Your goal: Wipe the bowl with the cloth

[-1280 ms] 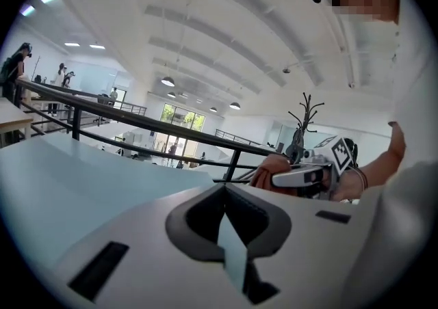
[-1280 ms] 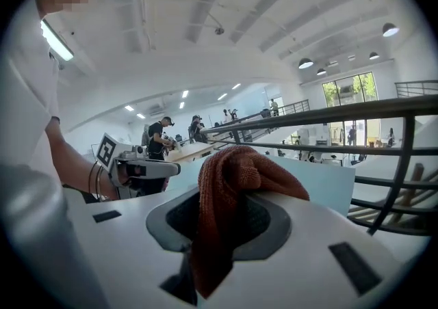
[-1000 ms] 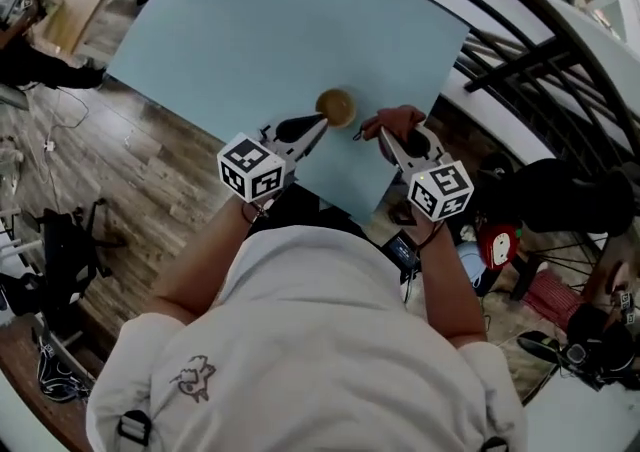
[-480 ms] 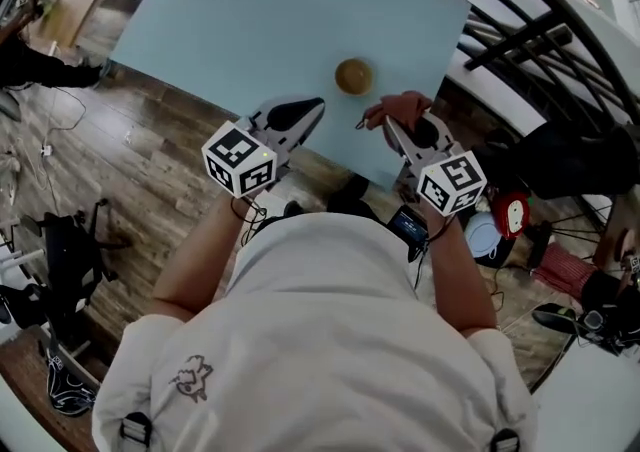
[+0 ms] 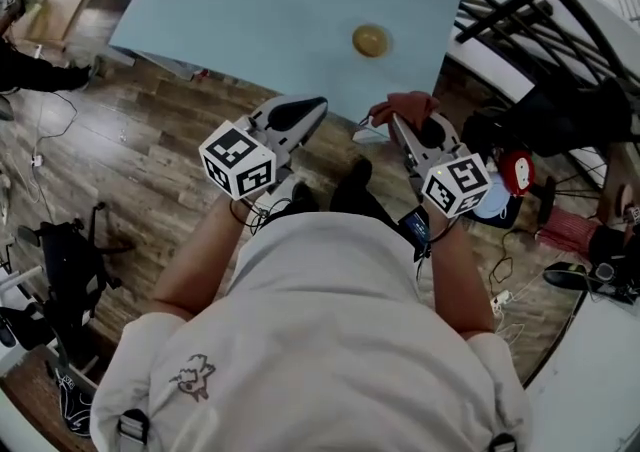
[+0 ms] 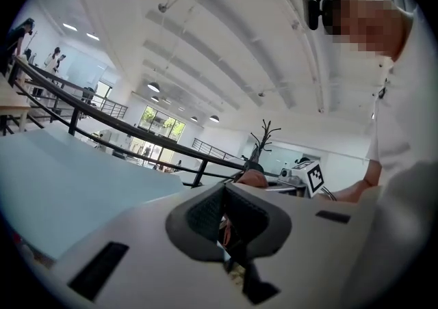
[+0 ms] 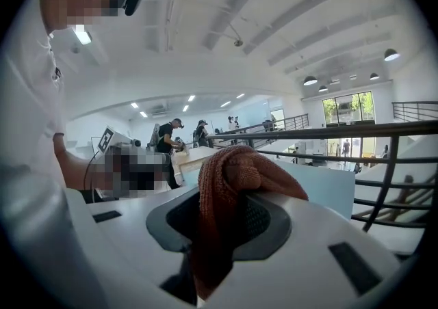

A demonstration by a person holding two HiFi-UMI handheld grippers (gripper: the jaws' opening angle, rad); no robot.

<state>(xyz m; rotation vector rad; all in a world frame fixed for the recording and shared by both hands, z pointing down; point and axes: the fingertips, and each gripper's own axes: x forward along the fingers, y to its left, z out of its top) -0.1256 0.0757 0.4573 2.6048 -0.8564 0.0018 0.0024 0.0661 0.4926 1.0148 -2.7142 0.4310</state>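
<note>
Pale blue table (image 5: 250, 10) with bowl (image 5: 369, 40), right gripper (image 5: 399, 128) clamping cloth (image 5: 408, 104)

No words or numbers can be read; the small emblem (image 5: 190, 378) on the shirt (image 5: 330, 340) looks wordless.

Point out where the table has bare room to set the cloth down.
Nearly the whole table is bare: the wide stretch left of the bowl, out to the left edge, and a strip between the bowl and the near edge. Tightest is the margin between the bowl and the railing. The floor right of the person is cluttered with cables.
</note>
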